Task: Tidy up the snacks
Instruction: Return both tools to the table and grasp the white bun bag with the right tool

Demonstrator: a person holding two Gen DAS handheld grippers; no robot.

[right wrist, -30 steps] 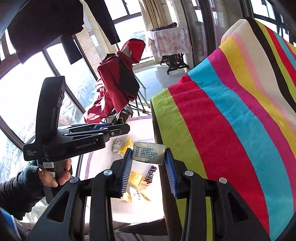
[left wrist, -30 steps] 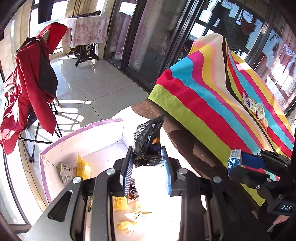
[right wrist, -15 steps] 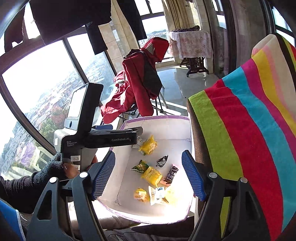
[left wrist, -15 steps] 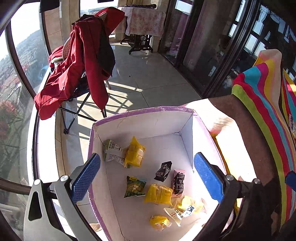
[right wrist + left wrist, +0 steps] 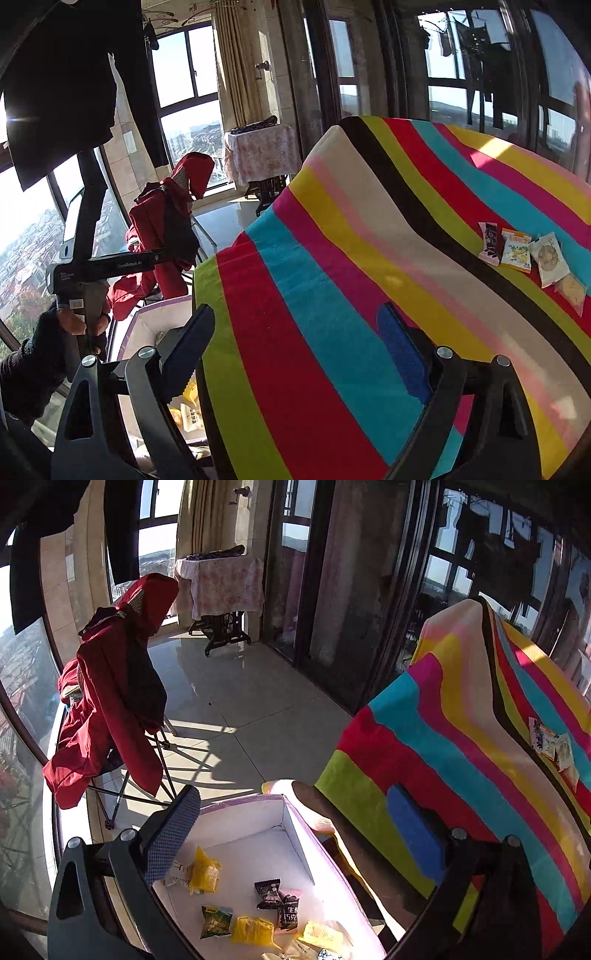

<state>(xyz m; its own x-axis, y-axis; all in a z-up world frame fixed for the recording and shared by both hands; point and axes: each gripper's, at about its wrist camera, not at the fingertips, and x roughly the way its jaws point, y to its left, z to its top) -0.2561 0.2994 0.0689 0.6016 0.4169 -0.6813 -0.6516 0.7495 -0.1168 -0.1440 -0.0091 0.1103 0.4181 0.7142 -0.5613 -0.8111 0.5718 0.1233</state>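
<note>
A white box with a purple rim (image 5: pixel 243 823) stands low beside the striped cloth (image 5: pixel 461 738) and holds several snack packets, among them a yellow one (image 5: pixel 205 873) and a black one (image 5: pixel 269 893). My left gripper (image 5: pixel 290 794) hangs open and empty above the box's far edge. My right gripper (image 5: pixel 295 310) is over the striped cloth (image 5: pixel 332 295), jaws opening with nothing between them. Several packets (image 5: pixel 515 249) lie in a row on the cloth at the right, also seen as packets (image 5: pixel 550 742) in the left wrist view. A gloved hand holds the left gripper's handle (image 5: pixel 85 266).
A red jacket (image 5: pixel 110 701) hangs over a folding chair on the tiled floor beyond the box. A small table under a floral cloth (image 5: pixel 221 587) stands at the back. Dark glass doors (image 5: pixel 351 590) and windows ring the room. Dark clothes (image 5: pixel 66 92) hang overhead.
Both grippers were shut on packets, opened over the box and let them go. Both have since risen and swung right, the right one from the box to above the striped cloth.
</note>
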